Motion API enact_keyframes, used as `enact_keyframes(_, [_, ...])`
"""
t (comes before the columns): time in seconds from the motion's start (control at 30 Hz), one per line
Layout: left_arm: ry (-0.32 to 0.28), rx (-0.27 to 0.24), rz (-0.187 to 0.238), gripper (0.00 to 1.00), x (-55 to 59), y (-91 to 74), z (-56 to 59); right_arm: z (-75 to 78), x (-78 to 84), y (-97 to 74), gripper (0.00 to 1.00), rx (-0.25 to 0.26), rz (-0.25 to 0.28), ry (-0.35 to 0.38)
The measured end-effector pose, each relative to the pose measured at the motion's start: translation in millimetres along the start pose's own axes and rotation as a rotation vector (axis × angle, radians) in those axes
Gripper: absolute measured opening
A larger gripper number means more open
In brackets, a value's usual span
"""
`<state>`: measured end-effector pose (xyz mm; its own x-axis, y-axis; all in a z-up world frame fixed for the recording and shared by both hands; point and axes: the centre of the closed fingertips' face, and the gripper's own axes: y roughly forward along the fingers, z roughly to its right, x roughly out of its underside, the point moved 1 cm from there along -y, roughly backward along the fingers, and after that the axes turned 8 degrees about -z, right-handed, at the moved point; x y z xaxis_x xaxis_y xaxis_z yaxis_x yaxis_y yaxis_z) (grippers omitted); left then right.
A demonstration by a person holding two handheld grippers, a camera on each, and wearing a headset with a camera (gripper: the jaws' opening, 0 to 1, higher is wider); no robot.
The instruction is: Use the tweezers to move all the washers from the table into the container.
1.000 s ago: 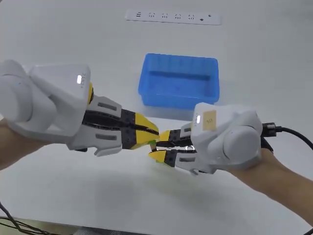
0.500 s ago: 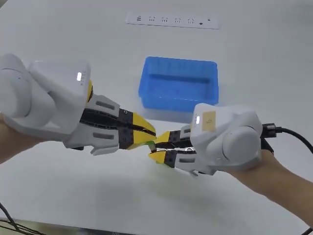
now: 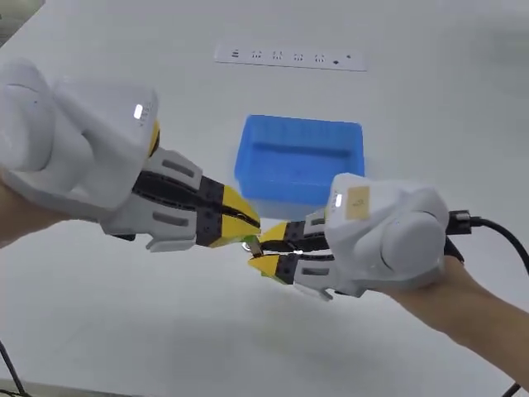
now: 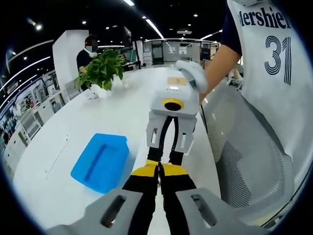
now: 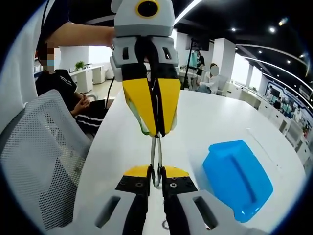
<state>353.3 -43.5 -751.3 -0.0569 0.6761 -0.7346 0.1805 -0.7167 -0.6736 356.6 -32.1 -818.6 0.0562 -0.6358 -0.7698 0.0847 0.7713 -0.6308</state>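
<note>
The tweezers (image 5: 156,159) are thin bare metal with a bright shine. The left gripper (image 3: 250,225) and right gripper (image 3: 256,252) have smooth white plastic shells with a soft sheen, matt black frames and glossy yellow jaw tips. The container (image 3: 299,157) is glossy blue plastic. The table (image 3: 430,107) is white, smooth and faintly reflective. The chair (image 5: 44,161) has a pale woven mesh back.

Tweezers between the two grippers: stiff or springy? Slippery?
Probably springy: the tweezers are two thin metal arms bowed apart between the grippers. Likely slippery and apt to twist, since bare metal is pinched only at the narrow tongs of the left gripper and right gripper.
</note>
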Motion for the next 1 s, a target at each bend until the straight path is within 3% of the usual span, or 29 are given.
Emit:
enact_keyframes(0.47, [0.074,0.003,0.003,0.05,-27.8,-10.2,-15.7,22.9,-15.5,-24.9,0.09,0.070,0.019,-0.025])
enact_keyframes(1.0, [0.176,0.010,-0.011,0.05,-61.9,-14.8,-55.1,73.2,-31.3,-49.4,0.09,0.162,0.053,-0.044])
